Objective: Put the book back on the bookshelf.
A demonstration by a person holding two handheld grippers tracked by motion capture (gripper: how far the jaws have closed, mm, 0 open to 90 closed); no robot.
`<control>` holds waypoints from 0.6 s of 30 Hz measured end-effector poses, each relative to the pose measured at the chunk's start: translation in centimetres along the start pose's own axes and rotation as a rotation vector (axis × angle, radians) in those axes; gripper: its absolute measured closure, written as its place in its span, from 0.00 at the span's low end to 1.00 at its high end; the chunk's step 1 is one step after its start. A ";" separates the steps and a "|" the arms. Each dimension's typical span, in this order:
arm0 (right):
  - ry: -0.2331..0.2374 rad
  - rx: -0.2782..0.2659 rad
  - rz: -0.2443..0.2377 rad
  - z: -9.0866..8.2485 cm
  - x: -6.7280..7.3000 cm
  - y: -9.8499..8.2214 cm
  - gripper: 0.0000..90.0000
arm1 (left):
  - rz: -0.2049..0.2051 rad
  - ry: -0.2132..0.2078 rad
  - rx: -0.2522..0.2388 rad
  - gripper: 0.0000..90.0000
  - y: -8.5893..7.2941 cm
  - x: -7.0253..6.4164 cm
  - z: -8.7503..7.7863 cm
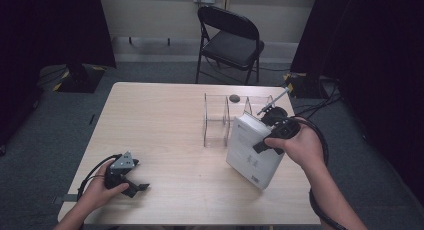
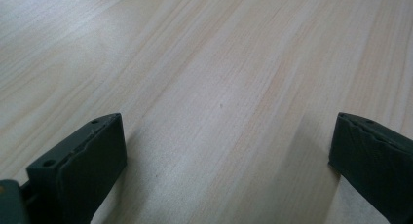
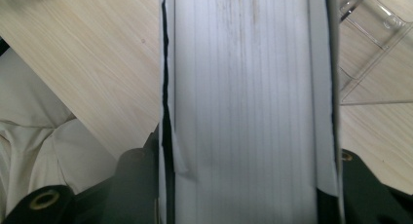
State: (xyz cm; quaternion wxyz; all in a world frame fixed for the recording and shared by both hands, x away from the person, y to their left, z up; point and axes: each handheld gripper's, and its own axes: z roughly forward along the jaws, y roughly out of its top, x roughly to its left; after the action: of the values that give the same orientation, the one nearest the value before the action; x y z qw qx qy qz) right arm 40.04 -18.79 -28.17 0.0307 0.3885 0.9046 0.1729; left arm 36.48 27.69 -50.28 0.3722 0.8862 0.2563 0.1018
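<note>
left gripper point(image 1: 131, 184): rests on the table point(image 1: 165, 140) at the near left corner, jaws spread wide with nothing between them, well apart from the book
clear rack point(image 1: 220, 117): upright dividers, just left of and beyond the book
book point(image 1: 254, 150): white, clamped across its thickness by the right gripper point(image 1: 272, 135), long axis slanting from the rack toward the person; this hand is nearer the rack

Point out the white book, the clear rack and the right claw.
white book point(image 1: 252, 152): high view, on its cover.
clear rack point(image 1: 216, 121): high view, on a clear divider.
right claw point(image 3: 243, 185): right gripper view, clamped on the book's page edge.
</note>
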 end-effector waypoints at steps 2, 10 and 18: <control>0.000 0.005 0.014 -0.1 -0.1 -0.2 0.58 | 0.001 0.000 0.000 0.00 0.0 0.0 0.0; -0.014 0.004 0.032 -0.6 -0.6 -0.8 0.58 | 0.001 0.000 0.001 0.00 0.0 0.0 0.0; -0.015 0.014 0.055 -1.0 -1.3 -1.7 0.58 | -0.001 0.003 0.000 0.00 0.0 0.0 0.1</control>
State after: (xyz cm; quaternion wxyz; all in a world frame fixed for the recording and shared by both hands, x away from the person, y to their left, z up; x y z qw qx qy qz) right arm 39.58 -21.03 -27.88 0.0299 0.4145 0.8945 0.1646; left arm 36.48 27.63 -50.29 0.3717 0.8859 0.2575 0.1030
